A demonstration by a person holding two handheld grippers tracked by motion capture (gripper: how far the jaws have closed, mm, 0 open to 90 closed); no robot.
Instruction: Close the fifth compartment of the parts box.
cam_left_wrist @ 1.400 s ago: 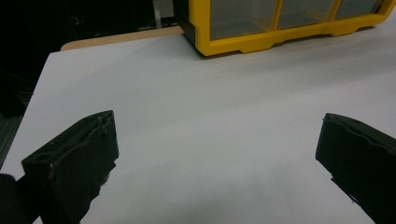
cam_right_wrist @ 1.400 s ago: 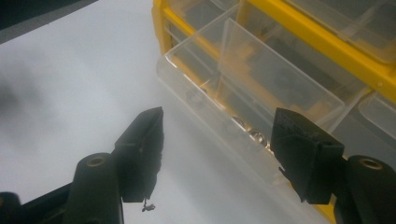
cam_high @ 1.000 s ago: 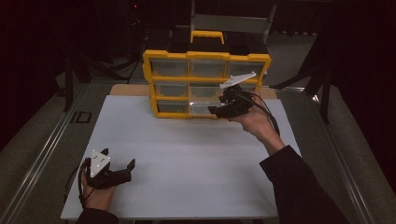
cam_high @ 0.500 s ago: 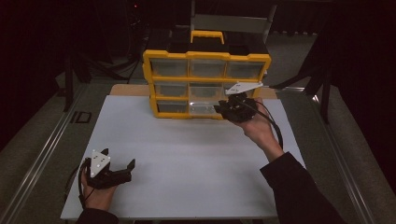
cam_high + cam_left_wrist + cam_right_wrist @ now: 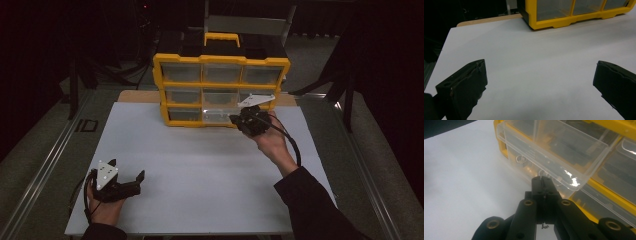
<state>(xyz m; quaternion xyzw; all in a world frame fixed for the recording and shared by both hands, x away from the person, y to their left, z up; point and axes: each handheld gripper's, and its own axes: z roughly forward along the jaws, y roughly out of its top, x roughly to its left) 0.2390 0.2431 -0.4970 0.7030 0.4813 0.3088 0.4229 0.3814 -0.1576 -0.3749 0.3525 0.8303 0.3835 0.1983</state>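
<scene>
Yellow organizer (image 5: 220,90) top centre of frame on white mat (image 5: 200,165); right gripper (image 5: 239,120) jaws closed, seemingly pinching a clear drawer (image 5: 554,147)'s lip; left gripper (image 5: 127,172) gaping, lower left, empty.

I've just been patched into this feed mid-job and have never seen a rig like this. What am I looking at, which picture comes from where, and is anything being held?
There is no robot here: a person holds a two-jaw tool in each hand. The wide picture comes from a fixed camera above the white table. The other two come from cameras riding on the tools, looking along their black jaws.

The left gripper sits near the table's front left corner, jaws wide apart and empty above bare white surface.

The right gripper is up against a yellow organizer of clear drawers standing at the back. Its jaws are pressed together at the front lip of a clear drawer that juts out. Whether they pinch the lip itself I cannot tell. Small metal nuts seem to lie in the compartment beneath.
</scene>
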